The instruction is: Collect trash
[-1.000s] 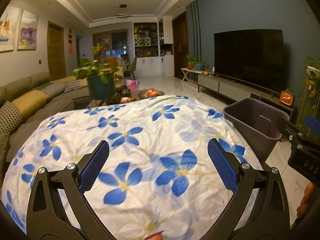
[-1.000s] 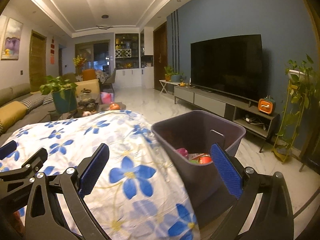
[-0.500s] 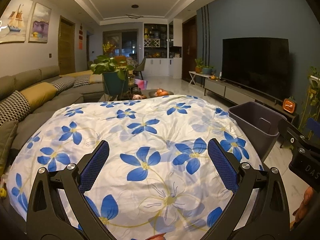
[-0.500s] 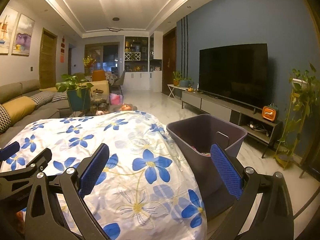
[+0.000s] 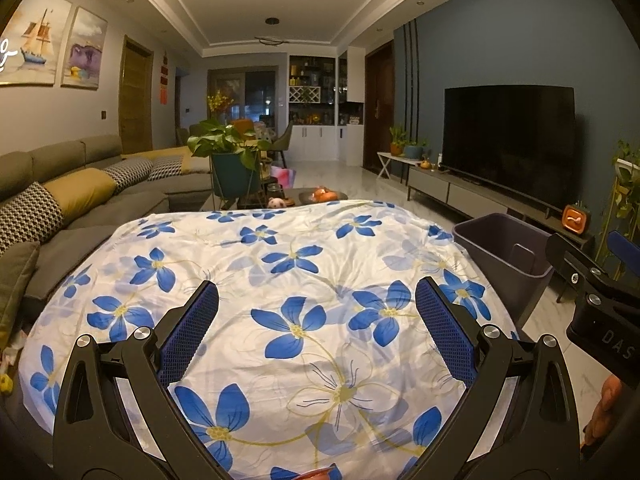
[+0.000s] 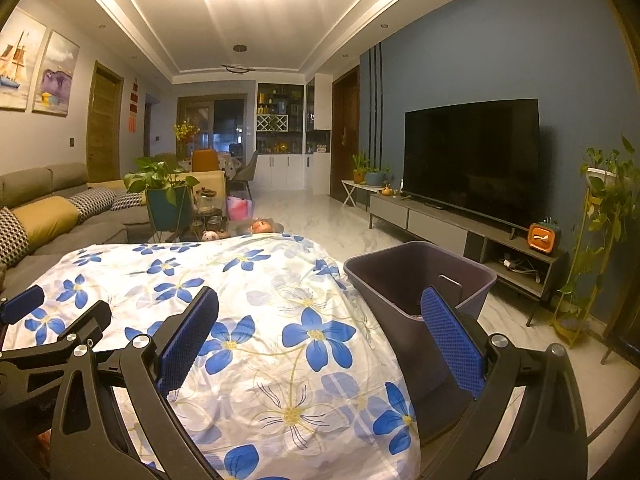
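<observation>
The dark purple plastic bin (image 6: 420,280) stood on the marble floor (image 6: 332,224), touching the right edge of a table draped in a white cloth with blue flowers (image 6: 248,304). Its mouth was open upward; only a small patch of pale contents showed low inside, too hidden to identify. No loose trash could be made out on the cloth.

The right gripper (image 6: 320,340) hovered at the near right of the table, its blue-padded fingers (image 6: 452,340) spread wide and holding nothing; the right finger overlapped the bin's near wall in the view. The left gripper (image 5: 316,332) hovered over the near middle of the cloth, likewise spread wide and empty. In the left wrist view the bin (image 5: 504,248) lay to the right, beyond the table edge, with the body of the right gripper at the right margin and part of a hand (image 5: 604,404) beneath it.

Beyond the far table edge stood a potted plant (image 6: 164,196) and a low table bearing small orange objects (image 6: 260,225). A grey sofa with yellow and patterned cushions (image 5: 72,196) ran along the left; a television (image 6: 472,156) on a low console (image 6: 448,224) occupied the blue wall at right.
</observation>
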`<state>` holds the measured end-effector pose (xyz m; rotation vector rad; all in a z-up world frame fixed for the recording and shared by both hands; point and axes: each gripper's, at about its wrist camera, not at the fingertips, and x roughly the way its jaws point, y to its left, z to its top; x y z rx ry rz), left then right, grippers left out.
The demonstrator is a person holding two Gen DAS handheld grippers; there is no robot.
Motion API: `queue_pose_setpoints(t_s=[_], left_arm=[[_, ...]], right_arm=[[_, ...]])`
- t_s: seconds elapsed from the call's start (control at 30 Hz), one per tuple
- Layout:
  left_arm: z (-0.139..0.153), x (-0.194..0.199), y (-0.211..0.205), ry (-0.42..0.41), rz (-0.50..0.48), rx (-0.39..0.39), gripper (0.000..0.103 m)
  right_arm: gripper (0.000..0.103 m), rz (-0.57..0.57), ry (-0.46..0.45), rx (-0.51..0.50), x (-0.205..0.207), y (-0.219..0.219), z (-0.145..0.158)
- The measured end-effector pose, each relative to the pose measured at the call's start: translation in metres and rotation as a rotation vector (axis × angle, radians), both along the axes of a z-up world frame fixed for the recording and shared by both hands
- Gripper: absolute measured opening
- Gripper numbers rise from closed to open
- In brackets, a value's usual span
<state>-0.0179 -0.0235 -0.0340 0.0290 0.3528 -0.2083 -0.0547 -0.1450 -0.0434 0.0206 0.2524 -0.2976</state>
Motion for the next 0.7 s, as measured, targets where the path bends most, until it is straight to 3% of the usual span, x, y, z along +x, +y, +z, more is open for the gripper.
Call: queue_pose_setpoints(t_s=[0.7], left_arm=[[0.0048, -0.0029, 0.0029, -0.009, 0.005, -0.02, 0.097]], right_arm=[[0.098, 0.0, 0.0, 0.001, -0.0007, 0.0001, 0.0]])
